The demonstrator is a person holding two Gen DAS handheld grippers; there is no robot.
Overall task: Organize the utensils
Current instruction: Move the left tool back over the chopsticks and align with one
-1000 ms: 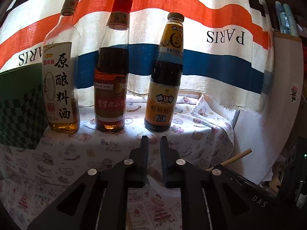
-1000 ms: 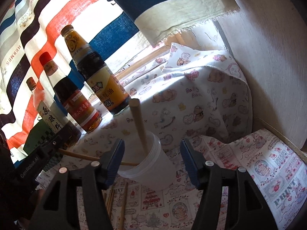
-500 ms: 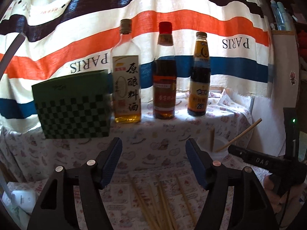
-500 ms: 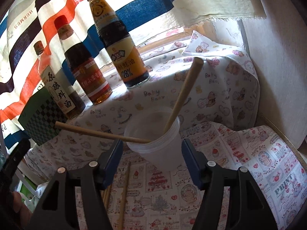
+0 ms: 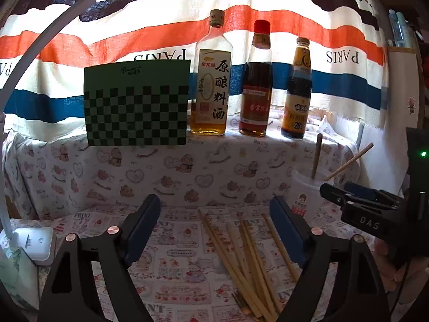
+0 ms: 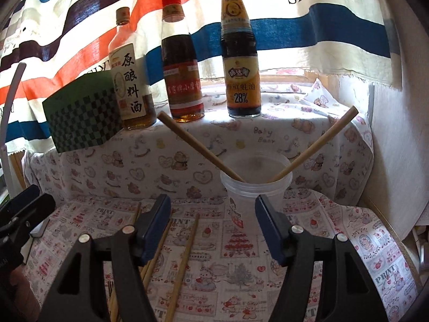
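Widening with nothing between its jaws, the left tool (image 5: 214, 225) is hovering over about six loose chopsticks (image 5: 249, 263) lying on the surface (image 5: 171, 255). Facing a cup (image 6: 254, 187) holding two chopsticks (image 6: 313, 147), the right tool (image 6: 213, 225) is standing released, empty; three bottles (image 6: 179, 75) are lining the ledge behind.

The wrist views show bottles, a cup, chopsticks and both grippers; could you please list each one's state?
Plastic cup: upright, holds two chopsticks.
Two chopsticks in the cup: leaning apart.
Loose chopsticks: lying flat on the cloth.
Three bottles: upright, capped.
Checkered box: standing, closed.
Left gripper: jaws opening, nothing between them.
Right gripper: open, cup just beyond its fingers.
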